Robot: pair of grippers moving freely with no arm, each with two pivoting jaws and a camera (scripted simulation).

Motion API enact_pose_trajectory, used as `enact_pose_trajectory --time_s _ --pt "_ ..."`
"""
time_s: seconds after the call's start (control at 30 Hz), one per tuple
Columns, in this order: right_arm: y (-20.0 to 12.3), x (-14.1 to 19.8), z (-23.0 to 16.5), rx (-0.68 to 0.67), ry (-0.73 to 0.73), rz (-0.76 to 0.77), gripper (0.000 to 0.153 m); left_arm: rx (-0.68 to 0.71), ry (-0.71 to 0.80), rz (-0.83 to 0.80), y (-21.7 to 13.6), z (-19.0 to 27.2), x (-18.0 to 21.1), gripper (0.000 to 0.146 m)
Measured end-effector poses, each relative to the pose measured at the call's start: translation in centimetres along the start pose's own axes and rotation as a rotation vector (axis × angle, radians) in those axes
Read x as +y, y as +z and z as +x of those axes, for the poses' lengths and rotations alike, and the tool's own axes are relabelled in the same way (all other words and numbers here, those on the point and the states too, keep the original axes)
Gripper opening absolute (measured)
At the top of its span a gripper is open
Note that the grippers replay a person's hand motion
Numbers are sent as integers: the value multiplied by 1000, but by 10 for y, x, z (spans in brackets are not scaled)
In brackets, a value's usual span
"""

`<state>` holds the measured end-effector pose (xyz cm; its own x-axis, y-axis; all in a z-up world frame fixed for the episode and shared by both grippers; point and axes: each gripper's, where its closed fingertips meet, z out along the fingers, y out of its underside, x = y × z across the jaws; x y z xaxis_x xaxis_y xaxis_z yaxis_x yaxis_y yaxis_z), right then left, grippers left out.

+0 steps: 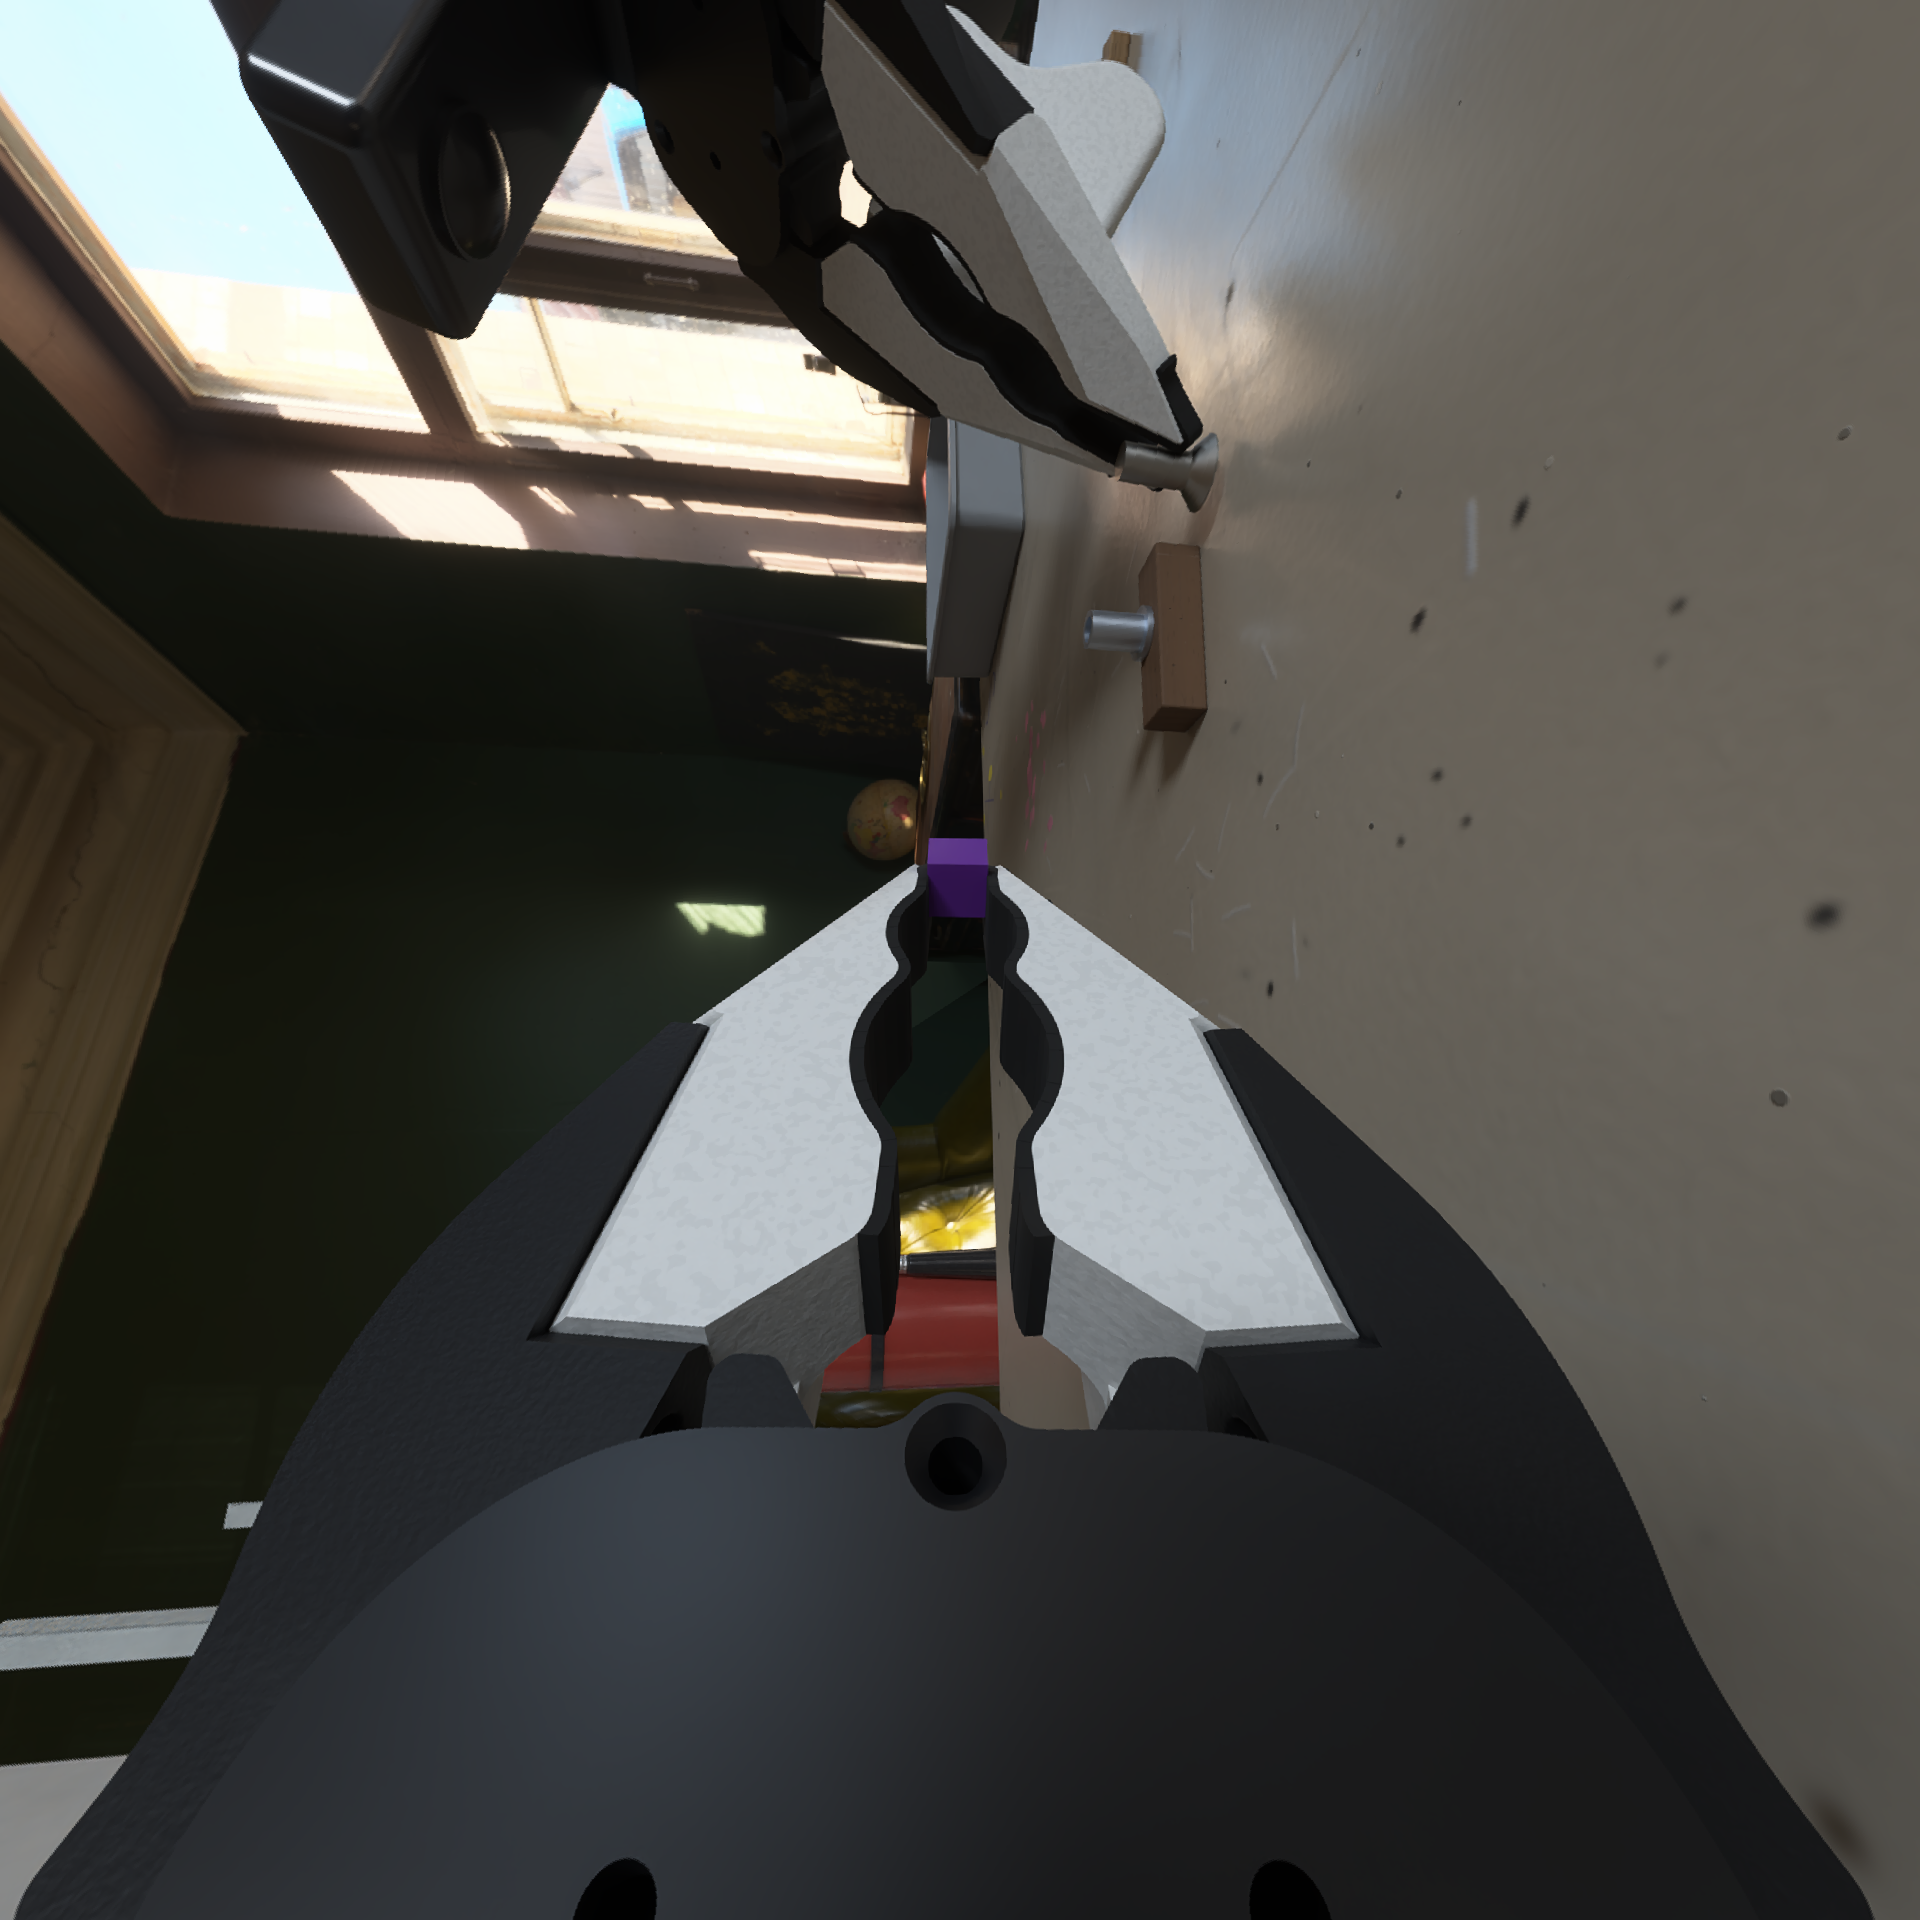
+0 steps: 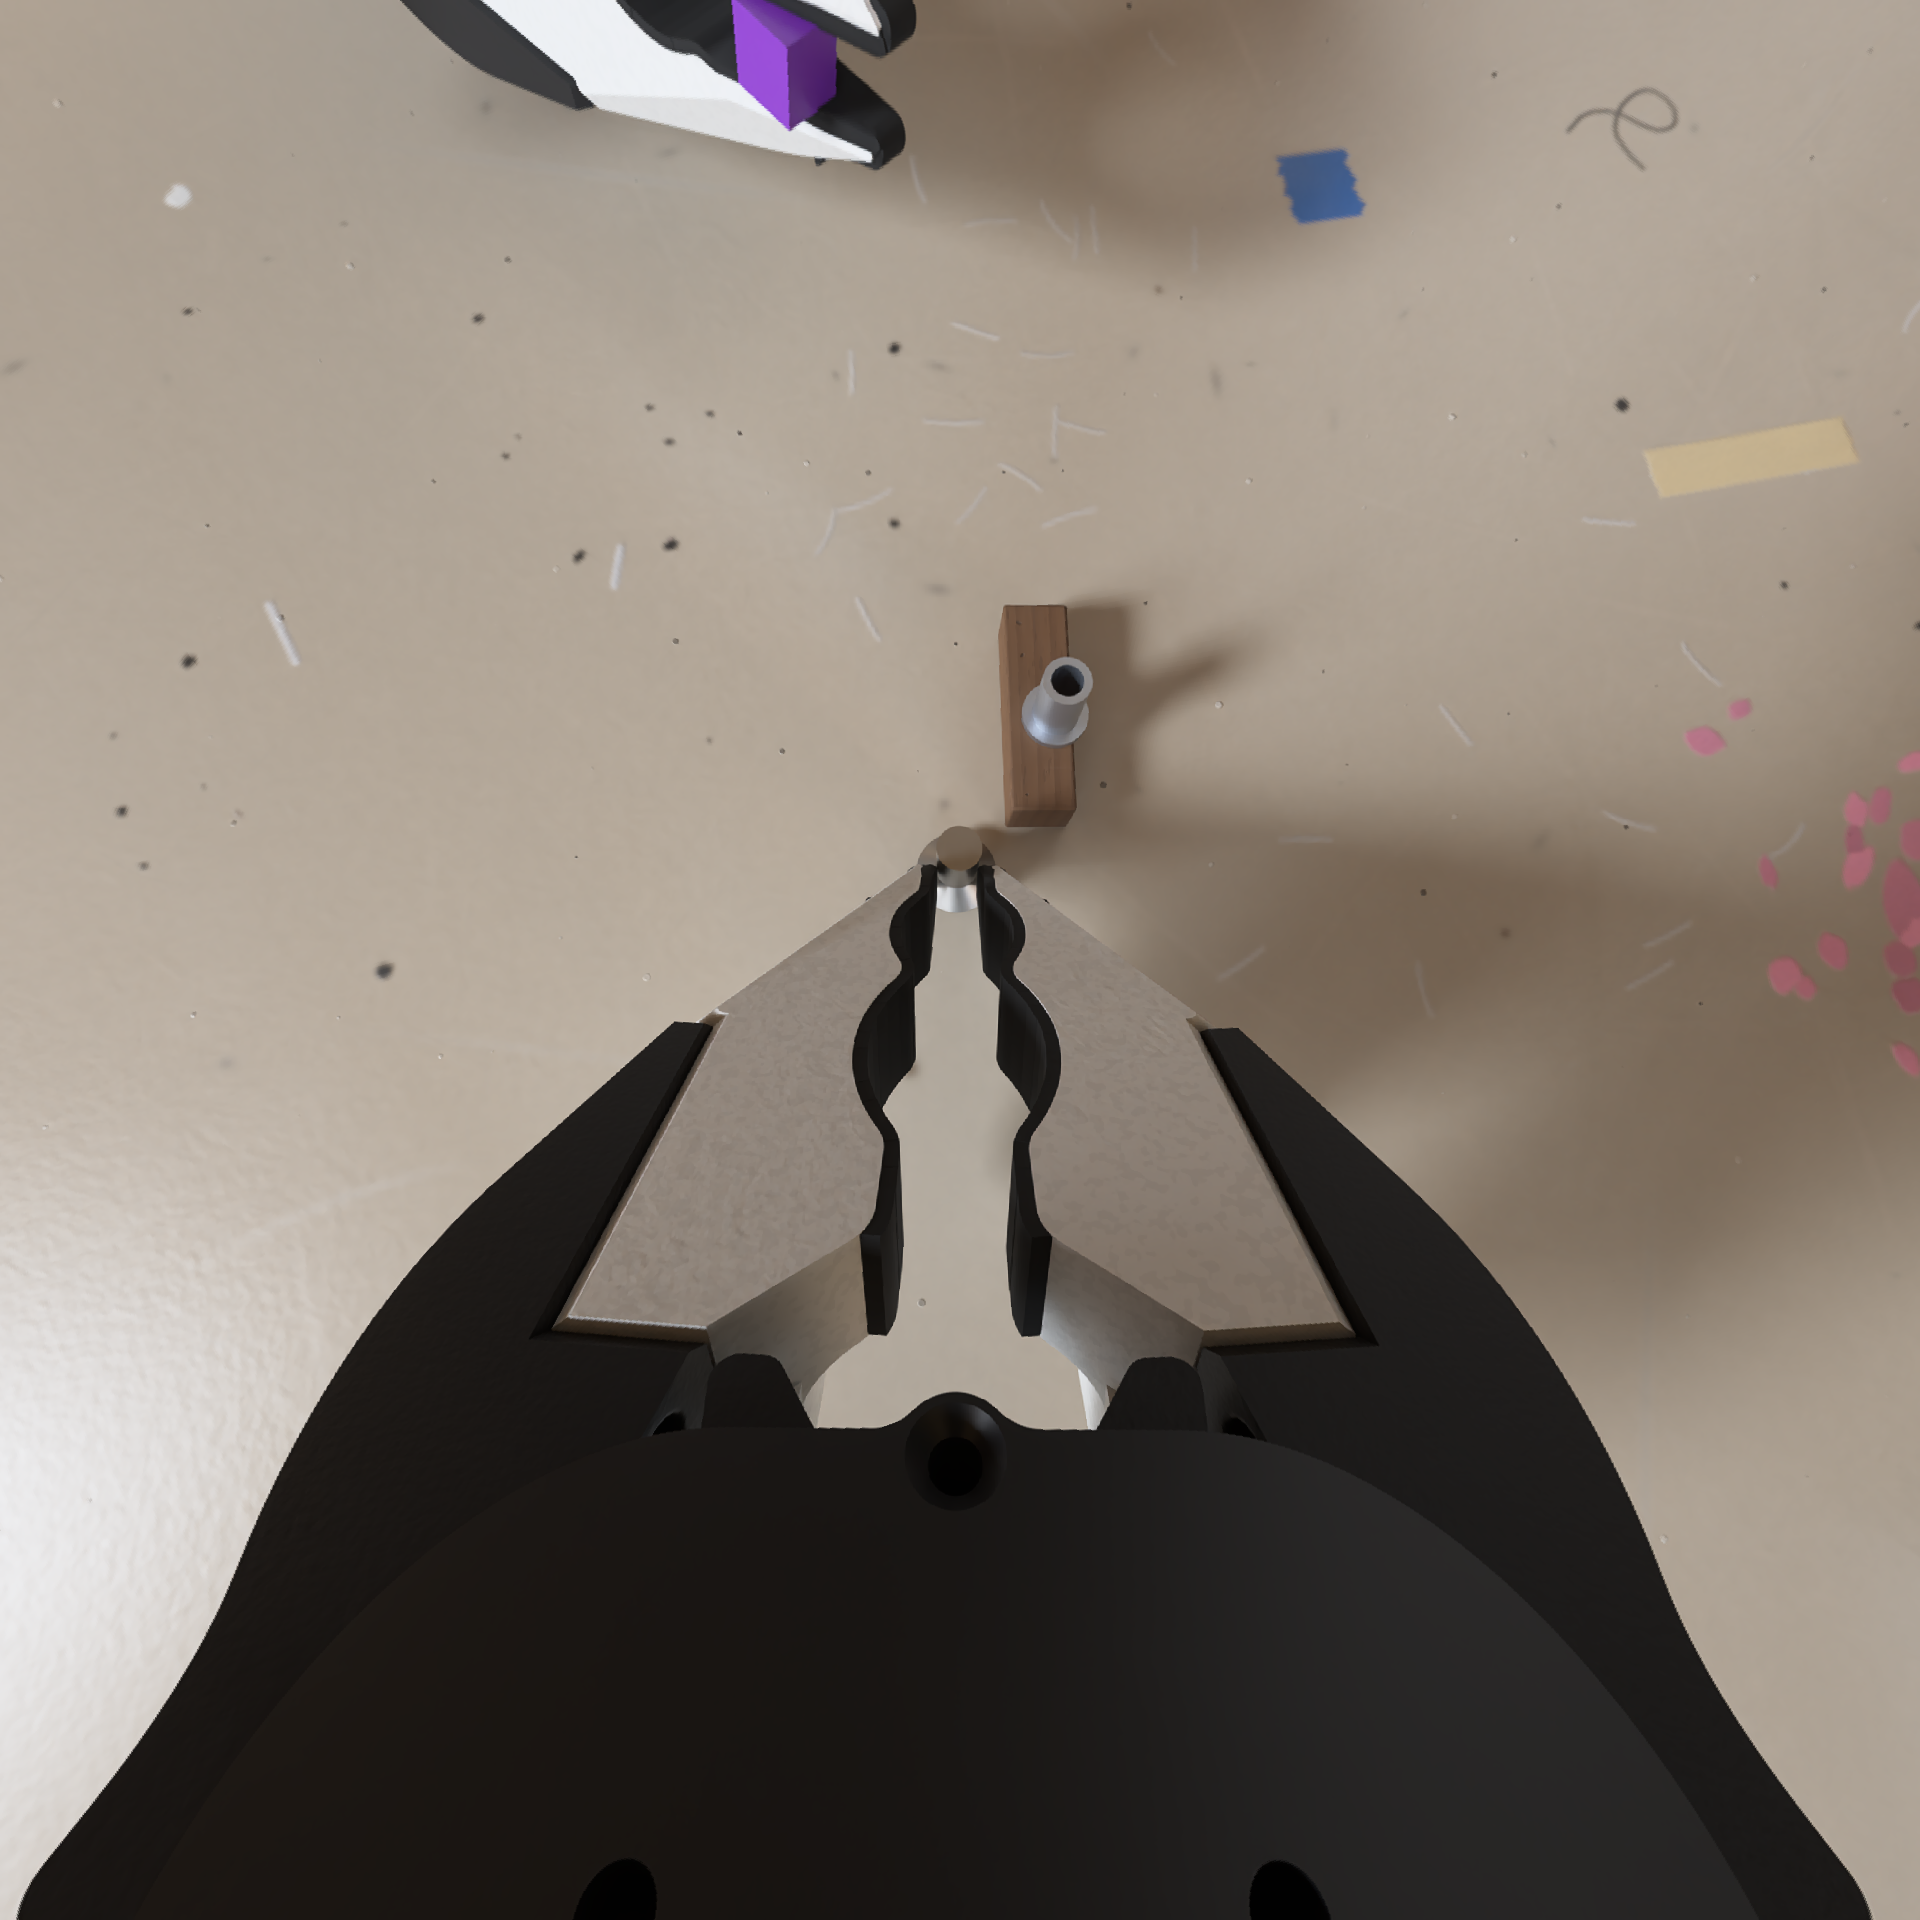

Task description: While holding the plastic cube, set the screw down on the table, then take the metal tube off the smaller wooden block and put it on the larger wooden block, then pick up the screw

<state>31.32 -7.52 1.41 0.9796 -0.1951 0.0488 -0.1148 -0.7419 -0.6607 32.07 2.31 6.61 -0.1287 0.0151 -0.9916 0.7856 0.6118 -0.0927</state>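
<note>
Plainly, the left gripper (image 1: 957, 883) is clamped on a small purple plastic cube (image 1: 957, 879), which sits right between its black fingertips. From the right wrist view the same cube (image 2: 781, 64) shows as a taller purple block gripped off the beige, speckled table (image 2: 416, 727), a shape its own camera hides.

The right gripper (image 2: 957, 878) is closed narrowly on the shank of a silver metal screw (image 2: 957, 862), whose flat round head points down at the table. Its own view cannot show whether the head touches; the left wrist view sees the screw (image 1: 1169, 470) from the side, with the head at or just off the tabletop (image 1: 1558, 935), contact hard to tell.

Just beyond the screw lies a narrow brown wooden block (image 2: 1035, 717), flat on the table, with a short silver metal tube (image 2: 1060, 698) standing upright on it, its flared base on the wood and its open bore up. The left wrist view shows that tube (image 1: 1120, 630) and block (image 1: 1174, 636) side-on.

Only the left wrist view catches a second, paler wooden piece (image 1: 1120, 47) far off at the table's edge, plus a window (image 1: 312, 260). Only the right wrist view shows blue tape (image 2: 1320, 185), yellow tape (image 2: 1751, 455) and pink flecks (image 2: 1860, 862).
</note>
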Motion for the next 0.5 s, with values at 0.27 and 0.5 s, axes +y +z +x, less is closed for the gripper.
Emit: enact_pose_trajectory --time_s 0.27,0.5 --pt "0 0 -1 -9 6 8 8 2 0 -2 0 0 0 9" --pt "0 -2 -1 -10 2 20 8 3 -2 -4 0 0 1 9"
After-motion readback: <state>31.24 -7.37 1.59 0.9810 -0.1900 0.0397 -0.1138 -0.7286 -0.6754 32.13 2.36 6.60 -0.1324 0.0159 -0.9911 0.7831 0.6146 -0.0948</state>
